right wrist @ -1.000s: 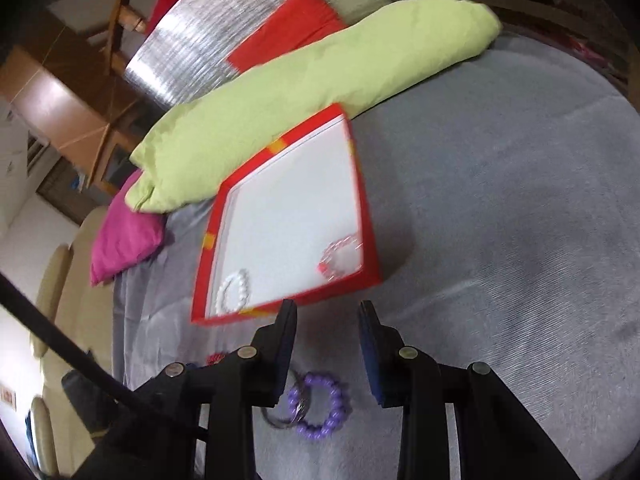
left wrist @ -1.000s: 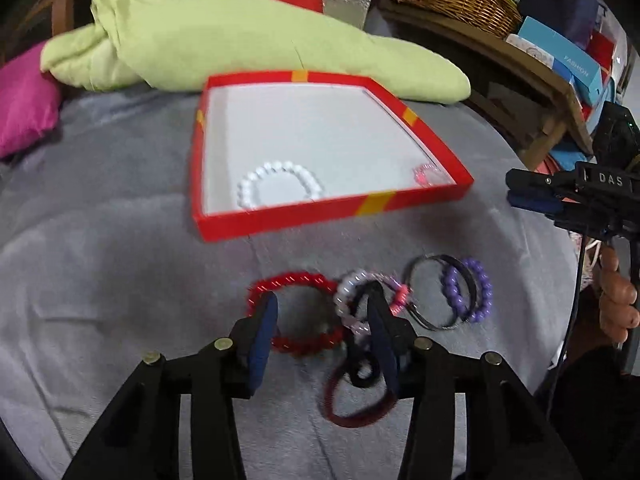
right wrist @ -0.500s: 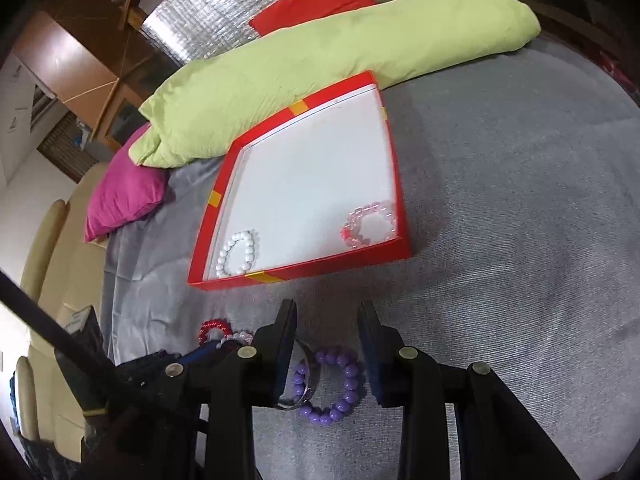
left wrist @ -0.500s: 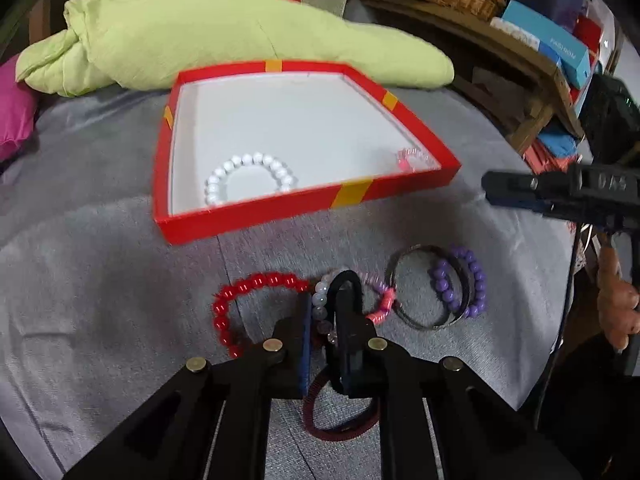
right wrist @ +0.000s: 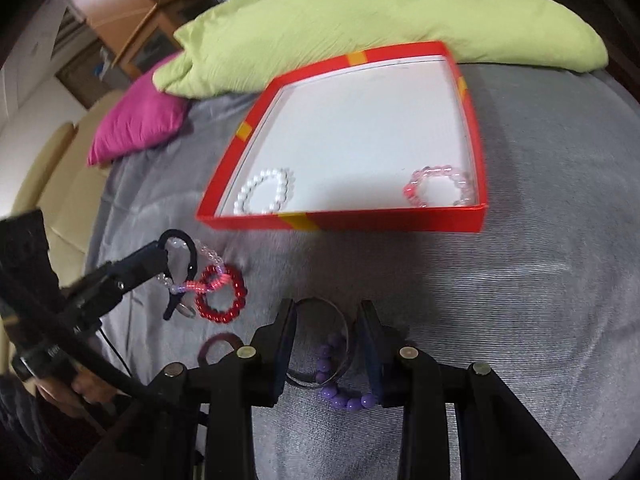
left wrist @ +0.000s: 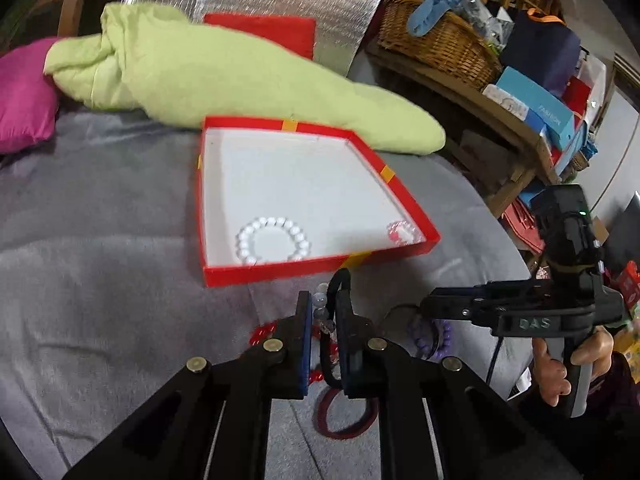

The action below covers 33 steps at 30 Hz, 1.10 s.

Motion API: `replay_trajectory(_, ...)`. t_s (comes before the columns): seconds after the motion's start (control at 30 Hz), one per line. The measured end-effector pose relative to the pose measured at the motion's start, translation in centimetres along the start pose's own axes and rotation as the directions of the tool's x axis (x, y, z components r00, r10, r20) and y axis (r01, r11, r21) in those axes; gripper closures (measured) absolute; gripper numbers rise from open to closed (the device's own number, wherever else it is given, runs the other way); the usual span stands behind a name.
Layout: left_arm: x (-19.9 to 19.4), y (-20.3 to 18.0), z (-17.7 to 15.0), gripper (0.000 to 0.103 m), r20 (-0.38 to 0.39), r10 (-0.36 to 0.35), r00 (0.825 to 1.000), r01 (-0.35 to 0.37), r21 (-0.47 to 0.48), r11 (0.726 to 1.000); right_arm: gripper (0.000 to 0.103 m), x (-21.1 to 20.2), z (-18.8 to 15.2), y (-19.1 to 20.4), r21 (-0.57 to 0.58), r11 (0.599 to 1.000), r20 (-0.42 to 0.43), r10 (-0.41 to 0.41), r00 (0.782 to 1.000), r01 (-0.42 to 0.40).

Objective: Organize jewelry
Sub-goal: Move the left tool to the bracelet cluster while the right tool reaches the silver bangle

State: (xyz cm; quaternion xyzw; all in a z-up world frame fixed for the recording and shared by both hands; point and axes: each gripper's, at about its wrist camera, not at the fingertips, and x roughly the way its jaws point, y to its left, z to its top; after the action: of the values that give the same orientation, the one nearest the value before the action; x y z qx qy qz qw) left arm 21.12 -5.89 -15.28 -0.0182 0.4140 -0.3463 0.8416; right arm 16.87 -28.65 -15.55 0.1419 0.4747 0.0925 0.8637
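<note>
2 bracelets boxed, several left on the cloth.
Left gripper (left wrist: 322, 320) is clenched on a black band (right wrist: 188, 246) tangled with clear beads; right gripper (right wrist: 328, 340), jaws opening, straddles the purple bracelet (right wrist: 340, 394) outside the red box (right wrist: 340, 222).

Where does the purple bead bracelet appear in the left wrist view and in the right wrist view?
Left wrist view: purple bead bracelet, lower right of centre, partly hidden under the right gripper.
Right wrist view: bottom centre, on the grey cloth between the opening jaws of the right gripper.
Shared landmark: red box, beyond the bracelet in both views.
</note>
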Motion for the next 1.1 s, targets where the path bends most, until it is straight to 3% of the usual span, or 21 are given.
replay_trajectory(0.03,0.1,0.3,-0.2,0.091,-0.014,0.003,1.000,-0.003,-0.003,1.000,0.037,0.0,-0.1,0.4,-0.022,1.000,0.004,-0.002,1.000,0.002)
replay_trajectory(0.07,0.2,0.6,-0.4,0.091,-0.031,0.011,0.999,-0.012,-0.003,1.000,0.033,-0.1,-0.2,0.8,-0.045,0.999,0.010,-0.006,1.000,0.006)
replay_trajectory(0.23,-0.3,2.7,-0.8,0.091,-0.051,0.063,0.997,-0.065,-0.049,0.997,0.032,0.4,-1.2,3.0,-0.183,0.983,-0.002,-0.027,1.000,0.026)
replay_trajectory(0.5,-2.0,6.1,-1.6,0.091,-0.048,0.152,0.987,-0.157,-0.114,0.981,0.032,1.6,-2.3,4.5,-0.319,0.939,0.020,-0.128,0.992,0.128)
replay_trajectory(0.57,-1.9,6.4,-1.8,0.090,-0.062,0.163,0.985,-0.170,-0.115,0.979,0.037,1.9,-2.6,4.6,-0.341,0.926,0.028,-0.158,0.987,0.158)
replay_trajectory(0.6,-1.8,6.4,-1.9,0.089,-0.067,0.165,0.984,-0.172,-0.111,0.979,0.050,2.1,-2.6,4.7,-0.353,0.918,0.036,-0.178,0.983,0.179)
replay_trajectory(0.63,-1.6,6.3,-2.0,0.084,-0.072,0.167,0.983,-0.174,-0.104,0.979,0.065,2.4,-2.6,4.7,-0.365,0.910,0.035,-0.198,0.980,0.197)
replay_trajectory(0.67,-1.5,6.2,-2.0,0.079,-0.074,0.169,0.983,-0.176,-0.100,0.979,0.068,2.6,-2.6,4.7,-0.372,0.903,0.038,-0.219,0.975,0.217)
replay_trajectory(0.73,-1.3,6.0,-1.9,0.053,-0.071,0.174,0.982,-0.181,-0.097,0.979,0.076,2.5,-2.5,4.5,-0.362,0.904,0.050,-0.226,0.973,0.229)
replay_trajectory(0.8,-1.4,5.6,-1.7,0.051,-0.055,0.177,0.983,-0.182,-0.088,0.979,0.084,2.3,-2.2,4.2,-0.339,0.912,0.057,-0.227,0.972,0.233)
replay_trajectory(0.97,-0.4,3.8,-2.0,0.045,-0.093,0.188,0.978,-0.188,0.007,0.982,0.086,2.0,-1.7,3.4,-0.294,0.931,0.054,-0.210,0.976,0.216)
replay_trajectory(1.1,0.7,3.9,-2.4,0.042,-0.145,0.202,0.969,-0.202,0.010,0.979,0.086,2.0,-1.5,3.3,-0.280,0.938,0.046,-0.200,0.979,0.205)
